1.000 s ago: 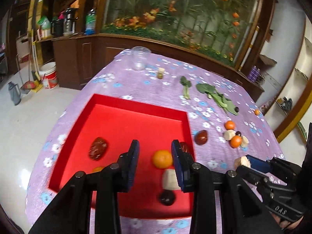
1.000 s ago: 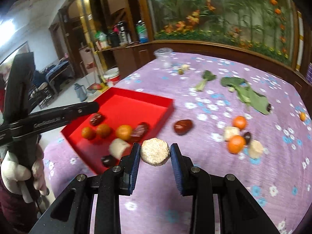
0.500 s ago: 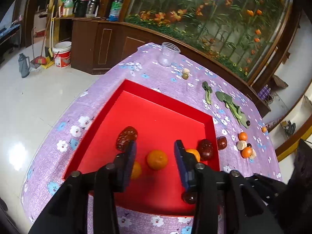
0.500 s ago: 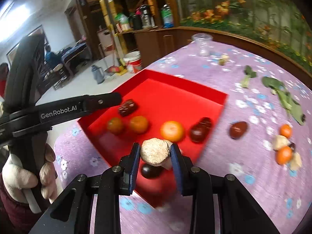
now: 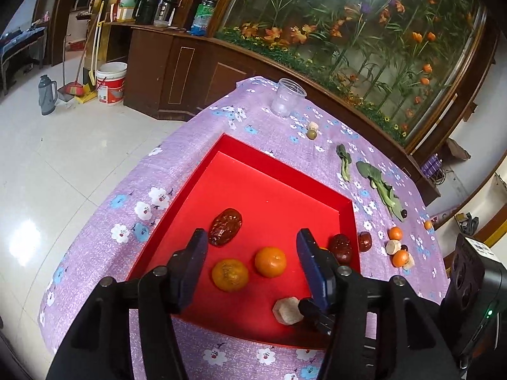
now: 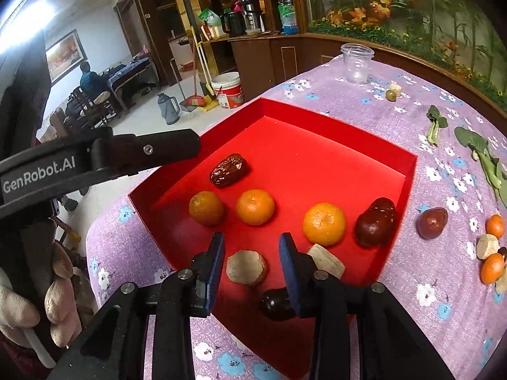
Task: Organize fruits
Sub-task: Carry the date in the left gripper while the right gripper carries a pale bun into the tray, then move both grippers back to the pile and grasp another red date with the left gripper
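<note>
A red tray [image 6: 408, 171] [image 5: 282, 158] on the purple flowered cloth holds three oranges [image 6: 255, 206], two dark red dates [image 6: 228, 170], a dark plum [image 6: 275, 304] and two beige slices. My right gripper [image 6: 252, 262] is open just above the tray's near edge, with a beige slice [image 6: 247, 267] lying loose on the tray floor between its fingers. My left gripper [image 5: 252, 264] is open and empty above the tray's near side, over two oranges [image 5: 270, 262]. The beige slice also shows in the left wrist view [image 5: 287, 311].
Right of the tray lie a date [image 6: 431, 222], small oranges [image 6: 492, 268], beige slices and a dark berry. Green leaves [image 6: 484, 158] and a clear plastic cup [image 6: 357, 63] sit further back. The table edge drops to a tiled floor at left.
My right gripper moved left over the tray, opened and let go of the beige slice, which now lies in the tray. My left gripper drew back and opened wider.
</note>
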`<state>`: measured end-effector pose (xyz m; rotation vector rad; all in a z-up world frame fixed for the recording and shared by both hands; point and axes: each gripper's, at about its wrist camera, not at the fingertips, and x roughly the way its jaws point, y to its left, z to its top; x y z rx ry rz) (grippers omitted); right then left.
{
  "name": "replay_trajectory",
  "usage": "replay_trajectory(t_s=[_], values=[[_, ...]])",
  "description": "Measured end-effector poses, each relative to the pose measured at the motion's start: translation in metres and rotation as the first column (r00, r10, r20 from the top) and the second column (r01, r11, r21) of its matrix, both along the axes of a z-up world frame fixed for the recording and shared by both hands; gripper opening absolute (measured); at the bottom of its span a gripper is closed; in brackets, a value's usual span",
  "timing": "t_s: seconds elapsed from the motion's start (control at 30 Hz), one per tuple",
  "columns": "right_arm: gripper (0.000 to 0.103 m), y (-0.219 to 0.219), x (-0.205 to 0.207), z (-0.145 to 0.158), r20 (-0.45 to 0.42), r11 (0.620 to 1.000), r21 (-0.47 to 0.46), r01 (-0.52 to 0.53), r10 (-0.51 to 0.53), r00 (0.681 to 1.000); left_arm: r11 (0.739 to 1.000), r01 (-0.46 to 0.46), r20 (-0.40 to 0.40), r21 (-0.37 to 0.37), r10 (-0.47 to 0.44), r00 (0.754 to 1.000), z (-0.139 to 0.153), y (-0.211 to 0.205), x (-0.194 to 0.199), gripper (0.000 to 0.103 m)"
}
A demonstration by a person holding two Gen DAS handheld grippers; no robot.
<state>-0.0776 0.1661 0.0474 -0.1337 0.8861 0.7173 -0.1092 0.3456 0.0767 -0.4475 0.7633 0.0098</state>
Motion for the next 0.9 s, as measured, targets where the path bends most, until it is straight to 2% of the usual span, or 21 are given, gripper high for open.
replay_trajectory(t_s=[0.17,0.33,0.43,0.57,0.73,0.9], values=[[0.045,-0.026,-0.011,0.008,0.011,0.999,0.028,0.03,-0.031,0.999,1.0,0.012,0.012,0.024,-0.013,1.0,0.008,-0.008,-0.004,0.066],[0.052,-0.075,-0.021,0.015,0.038,0.991,0.055,0.118,-0.12,0.992,0.997,0.046,0.01,0.06,-0.047,0.999,0.014,-0.023,-0.006,0.067],[0.055,-0.118,-0.028,0.015,0.042,0.978,0.063,0.2,-0.203,0.978,0.994,0.075,0.008,0.075,-0.075,0.997,0.018,-0.037,-0.007,0.068],[0.056,-0.182,-0.031,0.012,0.033,0.942,0.052,0.331,-0.333,0.942,0.988,0.118,0.011,0.098,-0.12,0.993,0.022,-0.06,-0.005,0.073],[0.056,-0.251,-0.024,0.007,-0.013,0.884,0.076,0.462,-0.462,0.887,0.969,0.229,-0.027,0.093,-0.227,0.973,0.014,-0.107,0.012,0.073],[0.056,-0.272,-0.011,0.003,-0.037,0.869,0.102,0.484,-0.483,0.875,0.93,0.345,-0.066,0.127,-0.339,0.939,0.007,-0.161,0.028,0.073]])
